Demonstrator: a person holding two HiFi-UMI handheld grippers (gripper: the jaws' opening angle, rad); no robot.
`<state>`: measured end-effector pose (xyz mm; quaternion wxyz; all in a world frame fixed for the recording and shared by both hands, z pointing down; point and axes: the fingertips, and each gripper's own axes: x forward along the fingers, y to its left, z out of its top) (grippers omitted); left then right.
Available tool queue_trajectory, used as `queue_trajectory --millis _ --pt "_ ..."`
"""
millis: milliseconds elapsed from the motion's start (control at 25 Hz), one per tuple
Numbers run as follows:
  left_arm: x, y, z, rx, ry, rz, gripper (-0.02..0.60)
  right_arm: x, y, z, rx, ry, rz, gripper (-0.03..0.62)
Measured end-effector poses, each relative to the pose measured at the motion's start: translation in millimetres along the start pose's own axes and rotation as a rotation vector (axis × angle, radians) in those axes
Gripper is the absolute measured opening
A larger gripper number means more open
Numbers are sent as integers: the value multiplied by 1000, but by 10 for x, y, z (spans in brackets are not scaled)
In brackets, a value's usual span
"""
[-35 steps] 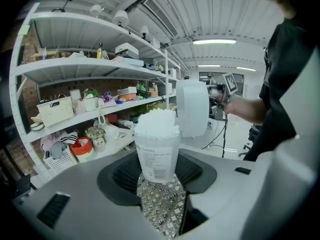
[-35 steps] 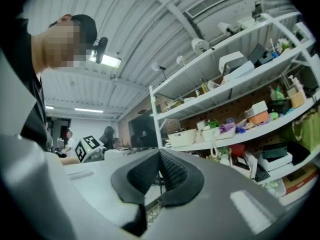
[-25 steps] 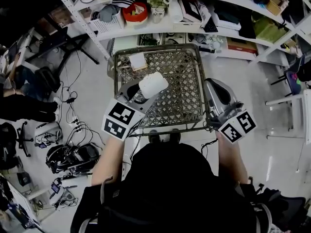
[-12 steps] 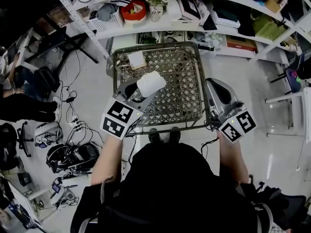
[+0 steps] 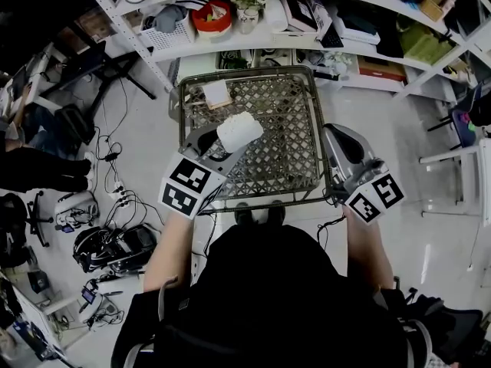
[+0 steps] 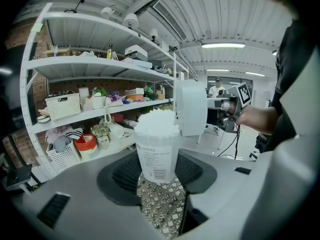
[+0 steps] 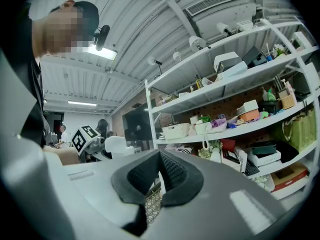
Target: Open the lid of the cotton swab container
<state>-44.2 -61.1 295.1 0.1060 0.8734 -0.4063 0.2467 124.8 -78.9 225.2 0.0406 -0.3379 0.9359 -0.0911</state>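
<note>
Snugly within left tool [image 6: 159,173]: swab container [image 6: 156,151]

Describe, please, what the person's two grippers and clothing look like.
Both the left gripper and the right gripper are grey shells with black textured pads on the fingers. Each carries a white cube with black square markers. The person wears a black top, leaving the forearms bare.

in the left gripper view the print on the cotton swab container's [image 6: 157,154] label is too small to read, and where the raised lid [image 6: 192,107] joins it is hidden behind the swabs. in the head view the container covers the left gripper's [image 5: 227,146] jaw tips, and that gripper hides the mesh table's [image 5: 295,140] near left corner. a pale thing [image 5: 217,94] at the far left corner is too small to name.
</note>
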Motion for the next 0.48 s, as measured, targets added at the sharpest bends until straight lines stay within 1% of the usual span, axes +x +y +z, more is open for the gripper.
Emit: queue_trajectory --millis 480 --pt "17 -63 -11 2 5 -9 196 11 36 -17 8 6 16 8"
